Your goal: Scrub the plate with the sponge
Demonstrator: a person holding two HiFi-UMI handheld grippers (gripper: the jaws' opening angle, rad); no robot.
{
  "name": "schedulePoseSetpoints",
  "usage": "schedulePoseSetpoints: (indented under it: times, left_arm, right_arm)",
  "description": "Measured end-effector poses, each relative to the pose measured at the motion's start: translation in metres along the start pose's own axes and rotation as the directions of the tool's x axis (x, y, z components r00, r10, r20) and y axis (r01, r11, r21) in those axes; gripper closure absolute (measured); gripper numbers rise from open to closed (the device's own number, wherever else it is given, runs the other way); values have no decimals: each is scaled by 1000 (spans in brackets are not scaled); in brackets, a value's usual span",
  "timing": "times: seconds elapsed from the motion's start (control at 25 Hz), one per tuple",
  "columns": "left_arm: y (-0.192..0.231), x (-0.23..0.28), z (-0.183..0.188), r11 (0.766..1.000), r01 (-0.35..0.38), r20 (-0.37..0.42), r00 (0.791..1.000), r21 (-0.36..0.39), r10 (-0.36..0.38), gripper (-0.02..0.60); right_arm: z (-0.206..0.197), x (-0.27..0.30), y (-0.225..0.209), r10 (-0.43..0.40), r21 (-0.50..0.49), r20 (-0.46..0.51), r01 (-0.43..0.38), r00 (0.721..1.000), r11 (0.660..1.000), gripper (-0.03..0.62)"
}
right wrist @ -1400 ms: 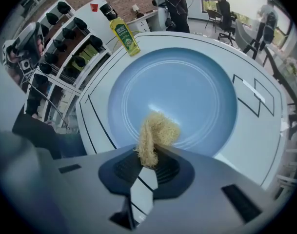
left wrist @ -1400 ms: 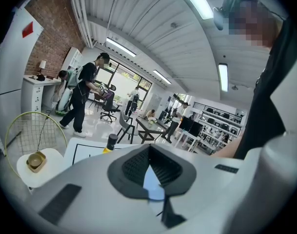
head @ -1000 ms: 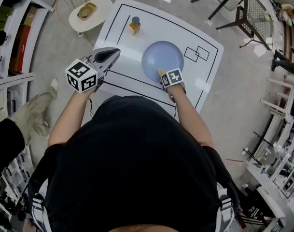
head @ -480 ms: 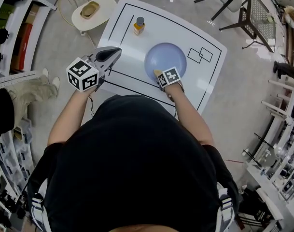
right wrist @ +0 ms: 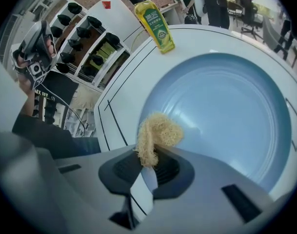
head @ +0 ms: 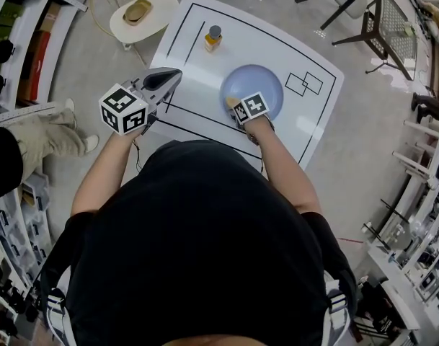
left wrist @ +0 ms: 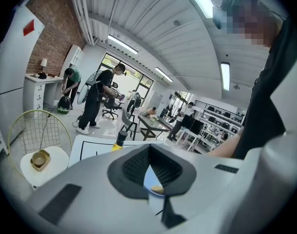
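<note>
Head view: the blue plate (head: 256, 85) lies on the white surface (head: 291, 45). The right hand-held gripper (head: 235, 107) holds a yellow sponge (head: 230, 101) at the plate's 7 o'clock rim. The left hand-held gripper (head: 172, 76) is held apart from the plate, at its 9 o'clock.

Left gripper view: the jaws meet at the tips, holding nothing.

Right gripper view: the jaws clamp the sponge (right wrist: 157, 133) at the plate's (right wrist: 226, 111) 8 o'clock edge. A yellow bottle (right wrist: 155, 18) stands at 11 o'clock.

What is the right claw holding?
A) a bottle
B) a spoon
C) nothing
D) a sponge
D: the right claw is shut on a yellow sponge, at the near edge of the blue plate.
</note>
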State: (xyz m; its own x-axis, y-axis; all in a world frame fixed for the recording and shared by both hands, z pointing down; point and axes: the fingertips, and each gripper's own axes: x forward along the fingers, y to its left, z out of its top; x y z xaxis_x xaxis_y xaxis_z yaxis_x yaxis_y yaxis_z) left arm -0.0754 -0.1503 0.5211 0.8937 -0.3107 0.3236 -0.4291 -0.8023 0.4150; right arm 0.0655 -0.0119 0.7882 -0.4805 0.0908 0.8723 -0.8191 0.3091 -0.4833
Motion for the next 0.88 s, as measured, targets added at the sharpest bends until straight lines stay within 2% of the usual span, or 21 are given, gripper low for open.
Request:
schedulePoseSetpoints:
  times: [0.44, 0.6, 0.88]
  left_arm:
    - [7, 3, -1, 1000, -1, -8, 1000, -10, 1, 572]
    - [7, 4, -3, 1000, 4, -11, 1000, -10, -4, 572]
    - [7, 12, 1, 1000, 11, -7, 1000, -5, -11, 572]
  right_arm:
    - [26, -3, 4, 33, -24, 64, -32, 997, 999, 549]
    - [28, -17, 2, -5, -74, 115, 14, 993, 997, 549]
    - [20, -43, -17, -92, -95, 195, 112, 977, 989, 549]
